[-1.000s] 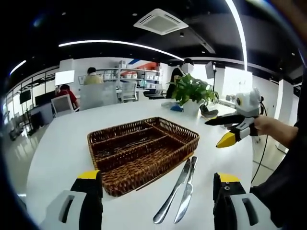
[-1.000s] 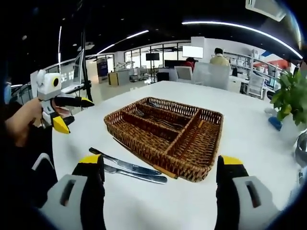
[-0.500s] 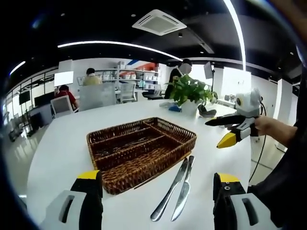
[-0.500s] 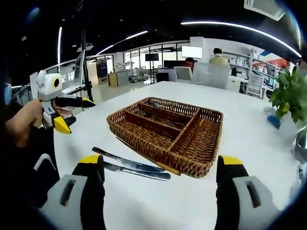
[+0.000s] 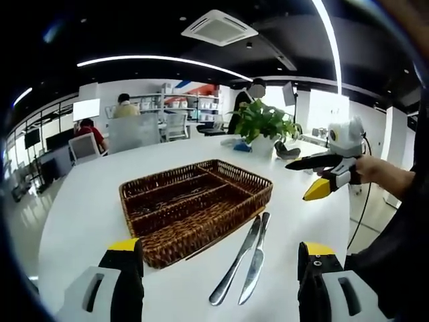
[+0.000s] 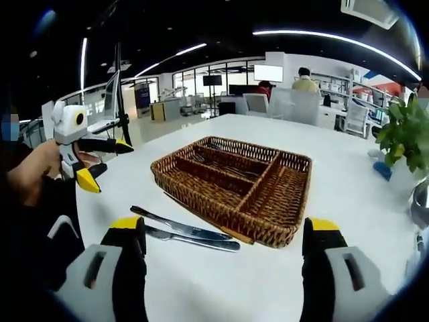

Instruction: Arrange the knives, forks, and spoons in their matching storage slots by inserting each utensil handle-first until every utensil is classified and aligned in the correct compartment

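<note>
The sorting looks close to its end. Two knives lie side by side on the white table, just beside the near edge of the wicker tray, and neither gripper holds anything. In the left gripper view, the left gripper hangs low over the table with its jaws wide apart and empty. Ahead of it the tray sits left of centre, with thin metal utensils lying in its long middle slots; their kinds are too small to tell. To the tray's right lie the knives, handles toward the camera and blades pointing far. Further right, the right gripper is held in the air by a hand, jaws parted and empty, well apart from the knives.

In the right gripper view, the knives lie left of the tray, touching or nearly touching each other, and the near right compartment looks bare.

The next move is probably to pick up one knife, which calls for closing on a thin flat piece lying against its neighbour, then turning it so the handle goes first into the free slot.

A potted plant stands far right on the table, clear of the work. People sit at desks in the distance. Nothing blocks the reach.
</note>
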Demonstrator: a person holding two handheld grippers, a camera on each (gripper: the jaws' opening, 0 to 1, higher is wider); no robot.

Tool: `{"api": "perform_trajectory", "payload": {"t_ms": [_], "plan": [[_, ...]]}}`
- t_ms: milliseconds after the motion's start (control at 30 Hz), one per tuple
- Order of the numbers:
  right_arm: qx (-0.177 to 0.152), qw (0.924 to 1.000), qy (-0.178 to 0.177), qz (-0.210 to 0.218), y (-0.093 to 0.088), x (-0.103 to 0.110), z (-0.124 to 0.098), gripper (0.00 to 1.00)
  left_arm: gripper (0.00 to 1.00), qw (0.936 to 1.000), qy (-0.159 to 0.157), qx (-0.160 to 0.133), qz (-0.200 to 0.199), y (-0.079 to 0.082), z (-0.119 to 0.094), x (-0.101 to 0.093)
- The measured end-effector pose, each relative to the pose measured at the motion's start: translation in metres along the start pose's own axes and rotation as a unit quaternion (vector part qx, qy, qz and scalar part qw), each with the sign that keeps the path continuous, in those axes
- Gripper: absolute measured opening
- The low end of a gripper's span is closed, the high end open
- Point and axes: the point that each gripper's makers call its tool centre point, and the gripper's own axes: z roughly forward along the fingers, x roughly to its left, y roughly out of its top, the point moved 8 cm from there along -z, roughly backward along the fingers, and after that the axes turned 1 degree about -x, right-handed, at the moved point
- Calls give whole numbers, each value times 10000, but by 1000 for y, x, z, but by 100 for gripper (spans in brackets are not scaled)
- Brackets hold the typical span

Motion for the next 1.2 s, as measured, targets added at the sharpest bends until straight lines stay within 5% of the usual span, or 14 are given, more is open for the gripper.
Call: {"api": "perform_trajectory", "payload": {"t_ms": [467, 1033, 1200], "plan": [[37, 10000, 15, -49, -1, 2, 1, 99, 100, 9995, -116, 215, 180, -5, 3, -9], [274, 9993, 200, -181, -10, 17, 1, 94, 73, 9852, -679, 1417, 690, -30, 17, -29], [354, 9987, 257, -264, -11, 18, 0, 92, 56, 9808, -822, 1621, 705, -31, 22, -29]]}}
